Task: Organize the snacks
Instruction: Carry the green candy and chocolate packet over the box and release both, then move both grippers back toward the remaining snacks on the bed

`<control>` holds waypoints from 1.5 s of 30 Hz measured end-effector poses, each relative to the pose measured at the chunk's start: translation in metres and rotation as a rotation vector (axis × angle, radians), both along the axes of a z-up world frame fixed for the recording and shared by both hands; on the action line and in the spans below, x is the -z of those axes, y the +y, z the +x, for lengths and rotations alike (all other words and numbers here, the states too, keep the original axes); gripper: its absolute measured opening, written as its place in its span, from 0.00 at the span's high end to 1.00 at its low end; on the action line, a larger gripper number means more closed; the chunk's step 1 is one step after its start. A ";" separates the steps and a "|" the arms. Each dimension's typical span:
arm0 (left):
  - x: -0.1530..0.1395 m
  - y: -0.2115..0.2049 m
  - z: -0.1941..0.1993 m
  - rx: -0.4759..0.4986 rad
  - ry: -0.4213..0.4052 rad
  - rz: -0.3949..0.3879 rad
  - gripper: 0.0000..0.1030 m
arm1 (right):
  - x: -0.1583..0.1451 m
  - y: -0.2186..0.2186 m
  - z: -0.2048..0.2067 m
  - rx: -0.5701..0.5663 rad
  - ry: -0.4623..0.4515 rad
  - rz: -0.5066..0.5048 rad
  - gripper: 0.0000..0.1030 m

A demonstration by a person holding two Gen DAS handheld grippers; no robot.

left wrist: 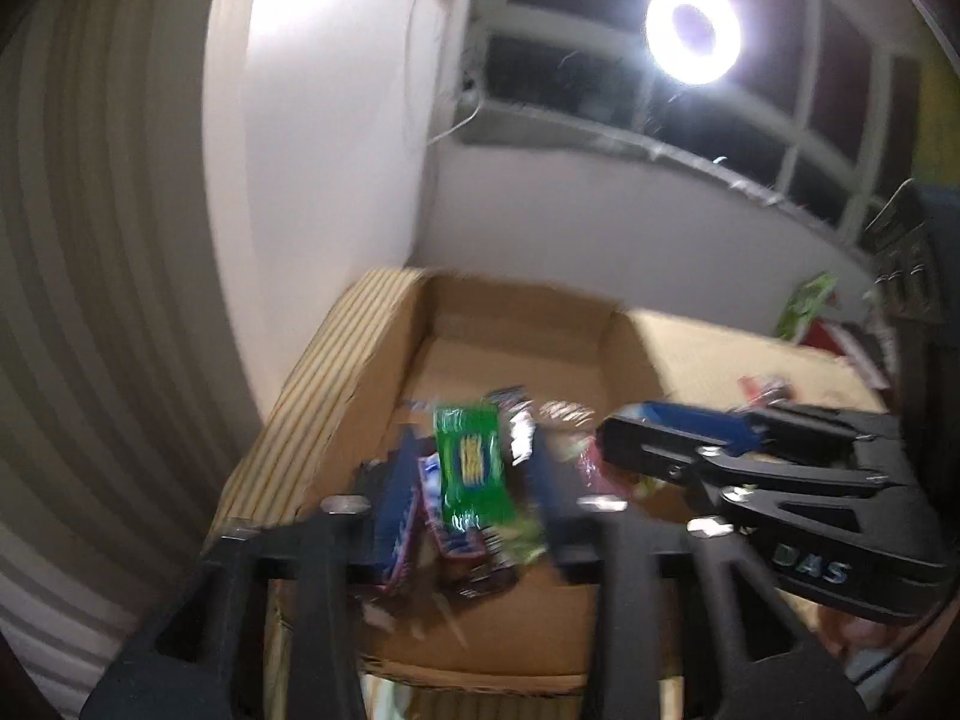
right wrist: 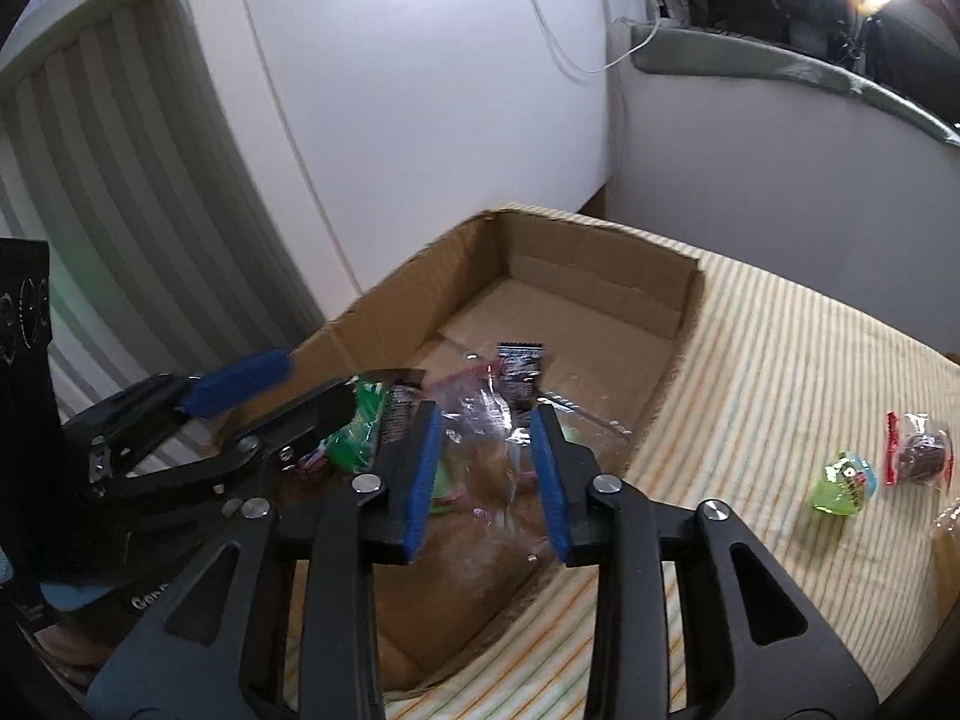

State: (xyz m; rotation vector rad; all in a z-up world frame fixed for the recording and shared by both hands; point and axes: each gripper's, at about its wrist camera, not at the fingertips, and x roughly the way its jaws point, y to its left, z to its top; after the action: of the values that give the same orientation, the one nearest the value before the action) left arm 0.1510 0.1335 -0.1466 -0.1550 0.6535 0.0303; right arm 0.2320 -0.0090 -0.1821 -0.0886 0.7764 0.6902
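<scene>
Both tools are hanging over the open brown cardboard box (right wrist: 576, 300) at mid-frame. The left hand-held gripper (left wrist: 474, 480) is standing spread, a green foil snack packet (left wrist: 474, 468) among a wrapper pile between its fingers; whether it is pinching any, I cannot tell. The right hand-held gripper (right wrist: 489, 468) is gaping wide above clear wrappers. On the striped cloth at right, a green candy (right wrist: 846, 483) and a brown wrapped sweet (right wrist: 921, 456) are lying loose.
</scene>
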 end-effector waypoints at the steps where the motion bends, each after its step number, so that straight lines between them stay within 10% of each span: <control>1: 0.001 0.002 0.000 -0.019 0.004 -0.001 0.44 | -0.001 -0.002 0.000 0.002 0.000 0.004 0.64; 32: -0.038 -0.020 -0.028 0.014 -0.076 0.045 0.36 | -0.021 -0.047 -0.034 0.080 -0.056 0.037 0.55; 45: -0.032 -0.099 0.000 0.143 -0.035 0.067 0.36 | 0.006 -0.172 -0.021 0.295 -0.019 0.061 0.54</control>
State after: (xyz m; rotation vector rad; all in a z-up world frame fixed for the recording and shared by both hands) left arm 0.1509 0.0341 -0.1145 -0.0442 0.6269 -0.0882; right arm 0.2113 -0.1808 -0.1877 0.0736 0.7312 0.4316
